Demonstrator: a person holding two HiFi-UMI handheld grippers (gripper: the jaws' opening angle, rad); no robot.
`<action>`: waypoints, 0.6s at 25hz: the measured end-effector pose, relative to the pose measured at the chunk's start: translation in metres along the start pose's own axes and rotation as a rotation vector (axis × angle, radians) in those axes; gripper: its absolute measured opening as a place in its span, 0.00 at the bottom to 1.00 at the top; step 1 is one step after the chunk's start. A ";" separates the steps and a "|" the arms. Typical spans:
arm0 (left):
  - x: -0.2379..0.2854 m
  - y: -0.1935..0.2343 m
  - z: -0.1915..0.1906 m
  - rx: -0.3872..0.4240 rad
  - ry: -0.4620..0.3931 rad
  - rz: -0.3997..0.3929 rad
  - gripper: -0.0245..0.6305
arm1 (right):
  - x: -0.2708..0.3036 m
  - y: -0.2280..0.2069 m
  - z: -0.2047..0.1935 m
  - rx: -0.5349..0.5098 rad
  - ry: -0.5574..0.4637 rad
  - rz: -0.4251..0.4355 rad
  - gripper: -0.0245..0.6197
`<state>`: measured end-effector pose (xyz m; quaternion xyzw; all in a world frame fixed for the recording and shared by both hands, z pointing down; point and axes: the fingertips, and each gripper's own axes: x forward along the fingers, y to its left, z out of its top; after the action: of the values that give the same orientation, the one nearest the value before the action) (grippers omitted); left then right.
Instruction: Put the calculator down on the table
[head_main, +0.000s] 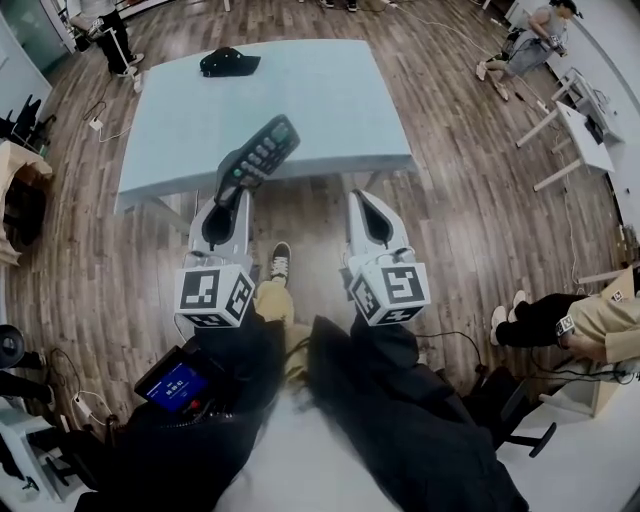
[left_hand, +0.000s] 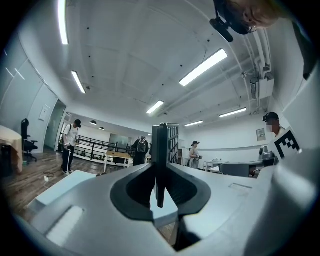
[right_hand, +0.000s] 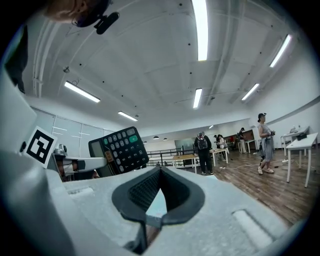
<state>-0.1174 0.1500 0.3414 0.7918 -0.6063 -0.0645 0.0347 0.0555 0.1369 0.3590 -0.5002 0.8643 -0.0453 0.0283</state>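
Calculator (head_main: 258, 160) is up in the air, tilted, keys showing, over the near edge of the table (head_main: 330, 100), not resting on it. L gripper (head_main: 232, 195) has its jaws clamped on the lower end. R gripper (head_main: 366, 200) is alongside, jaws closed tip to tip w/ nothing between. Black object (head_main: 228, 62) lies by the far edge.

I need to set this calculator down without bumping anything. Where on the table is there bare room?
Nearly all of the light blue table is bare: the middle, the right side and the near edge ahead of the calculator in the left claw. Only a black object sits by the far edge, toward the left; that is the one occupied spot.
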 end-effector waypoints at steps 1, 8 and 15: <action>0.005 0.000 -0.002 -0.001 -0.002 -0.009 0.12 | 0.001 -0.004 -0.001 0.000 0.000 -0.010 0.04; 0.092 0.021 -0.014 -0.023 0.000 -0.060 0.12 | 0.068 -0.054 -0.008 -0.006 0.020 -0.080 0.04; 0.197 0.061 -0.022 -0.047 0.040 -0.087 0.12 | 0.166 -0.093 -0.007 -0.004 0.053 -0.102 0.04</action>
<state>-0.1217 -0.0562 0.3594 0.8176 -0.5688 -0.0644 0.0624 0.0522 -0.0526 0.3749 -0.5423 0.8382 -0.0581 0.0019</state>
